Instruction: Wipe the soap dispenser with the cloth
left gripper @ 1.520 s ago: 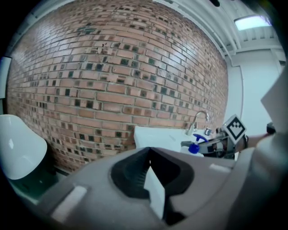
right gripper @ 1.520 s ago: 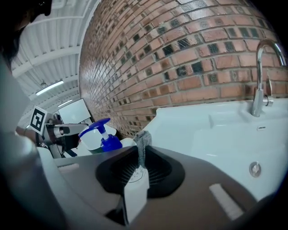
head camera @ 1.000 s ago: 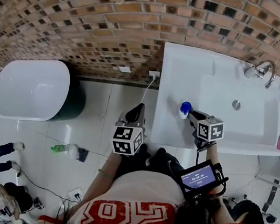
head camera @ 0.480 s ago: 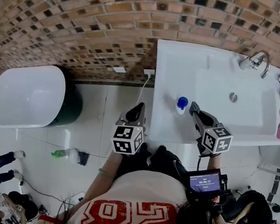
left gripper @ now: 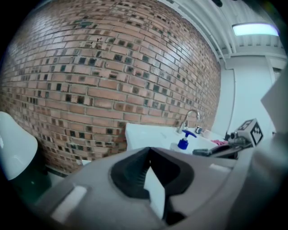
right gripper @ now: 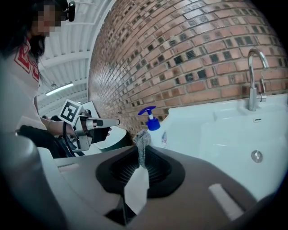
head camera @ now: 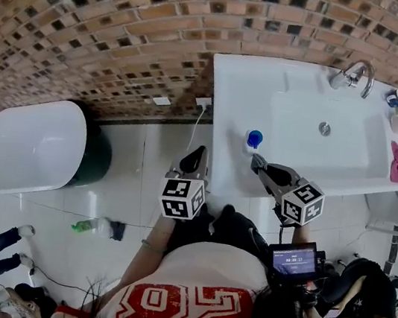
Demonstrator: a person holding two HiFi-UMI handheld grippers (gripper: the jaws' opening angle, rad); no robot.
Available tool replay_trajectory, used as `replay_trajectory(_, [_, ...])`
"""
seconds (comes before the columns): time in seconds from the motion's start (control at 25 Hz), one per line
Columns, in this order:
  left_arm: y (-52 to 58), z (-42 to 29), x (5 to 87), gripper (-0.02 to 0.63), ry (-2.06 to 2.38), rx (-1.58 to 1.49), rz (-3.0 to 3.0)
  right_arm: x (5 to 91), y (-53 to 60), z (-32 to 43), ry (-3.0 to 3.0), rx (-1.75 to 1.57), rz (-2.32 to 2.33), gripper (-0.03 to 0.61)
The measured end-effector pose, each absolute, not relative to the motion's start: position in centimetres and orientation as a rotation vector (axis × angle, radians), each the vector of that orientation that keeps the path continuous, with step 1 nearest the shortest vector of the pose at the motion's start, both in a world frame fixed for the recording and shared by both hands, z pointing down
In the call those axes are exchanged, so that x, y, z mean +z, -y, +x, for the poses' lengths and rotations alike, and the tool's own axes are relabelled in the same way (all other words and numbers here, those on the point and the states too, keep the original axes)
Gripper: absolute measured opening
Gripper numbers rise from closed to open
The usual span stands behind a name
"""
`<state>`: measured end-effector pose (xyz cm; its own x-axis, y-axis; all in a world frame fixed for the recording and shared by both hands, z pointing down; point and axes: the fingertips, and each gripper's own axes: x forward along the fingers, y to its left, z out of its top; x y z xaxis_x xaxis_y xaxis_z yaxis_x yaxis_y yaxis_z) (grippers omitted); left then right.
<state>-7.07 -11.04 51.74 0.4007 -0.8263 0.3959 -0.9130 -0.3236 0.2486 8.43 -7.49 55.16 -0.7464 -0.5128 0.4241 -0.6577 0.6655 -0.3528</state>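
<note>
The head camera looked steeply down from above the person onto the sink and floor. The camera on the left gripper faced the brick wall from farther back. The camera on the right gripper sat close at the sink's front, facing the tap. All three views shared the sink and soap dispenser.

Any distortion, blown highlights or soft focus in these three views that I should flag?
Head view: strong barrel distortion bows the courses of the brick wall; the sink is near blown out. Left gripper view: fisheye with dark corners, ceiling light clipped, left gripper in the foreground soft. Right gripper view: soap dispenser sharp, cloth in the jaws slightly blurred.
</note>
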Motion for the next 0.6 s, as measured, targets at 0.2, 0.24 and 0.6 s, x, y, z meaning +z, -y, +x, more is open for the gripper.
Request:
replay_trajectory(0.2, [10.8,-8.0,51.7,0.003,1.512,0.261,2.217,57.4,8.4,7.3,2.531,0.758,0.914,0.048])
replay_trajectory(0.24, [10.8,-8.2,51.7,0.003,1.518,0.264,2.213,58.0,8.5,7.2,2.511,0.770,0.905,0.048])
replay_trajectory(0.6, [10.7,-9.9,51.7,0.003,1.564,0.257,2.177,63.0,8.8,7.0,2.342,0.870,0.761,0.048])
